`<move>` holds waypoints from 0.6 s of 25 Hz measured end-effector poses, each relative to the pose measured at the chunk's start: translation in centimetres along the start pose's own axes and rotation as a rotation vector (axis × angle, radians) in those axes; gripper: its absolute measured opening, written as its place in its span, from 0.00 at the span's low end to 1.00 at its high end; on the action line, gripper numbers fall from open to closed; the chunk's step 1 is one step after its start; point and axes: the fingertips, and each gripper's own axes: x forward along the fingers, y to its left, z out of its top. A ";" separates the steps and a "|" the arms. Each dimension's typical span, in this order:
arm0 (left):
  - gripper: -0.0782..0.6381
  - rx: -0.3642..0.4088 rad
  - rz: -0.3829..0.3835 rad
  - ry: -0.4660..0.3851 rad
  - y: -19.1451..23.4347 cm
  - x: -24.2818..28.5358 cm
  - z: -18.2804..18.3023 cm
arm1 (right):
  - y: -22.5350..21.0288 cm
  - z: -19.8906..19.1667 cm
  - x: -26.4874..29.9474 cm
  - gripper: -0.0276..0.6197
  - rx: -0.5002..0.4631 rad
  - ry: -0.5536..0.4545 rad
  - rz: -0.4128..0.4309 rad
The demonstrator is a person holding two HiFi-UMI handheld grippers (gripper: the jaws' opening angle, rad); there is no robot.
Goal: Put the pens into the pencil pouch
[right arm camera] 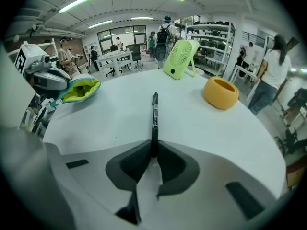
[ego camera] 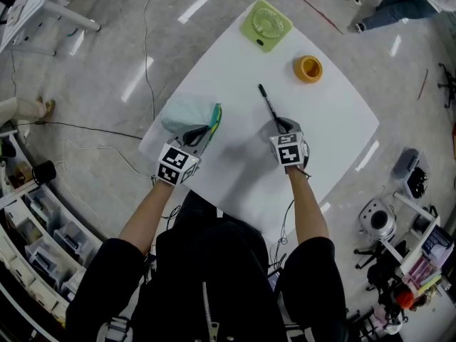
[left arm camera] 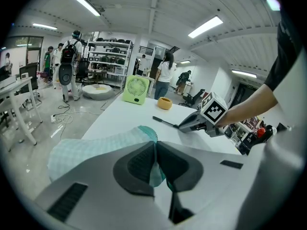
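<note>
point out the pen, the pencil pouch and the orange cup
pen (right arm camera: 154, 121): right gripper view, middle of its black barrel
pencil pouch (ego camera: 187, 114): head view, its pale checked side
orange cup (right arm camera: 220, 95): right gripper view, its outer wall

The pen (right arm camera: 154, 114) ends unseen between the jaws of the right gripper (right arm camera: 153, 148); the left gripper (left arm camera: 156, 150) covers the near edge of the pencil pouch (left arm camera: 96, 150).
</note>
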 end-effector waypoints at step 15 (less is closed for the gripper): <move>0.16 0.018 -0.003 0.000 0.1 -0.6 0.1 | 0.4 1.7 -2.3 0.12 -0.032 -0.076 0.000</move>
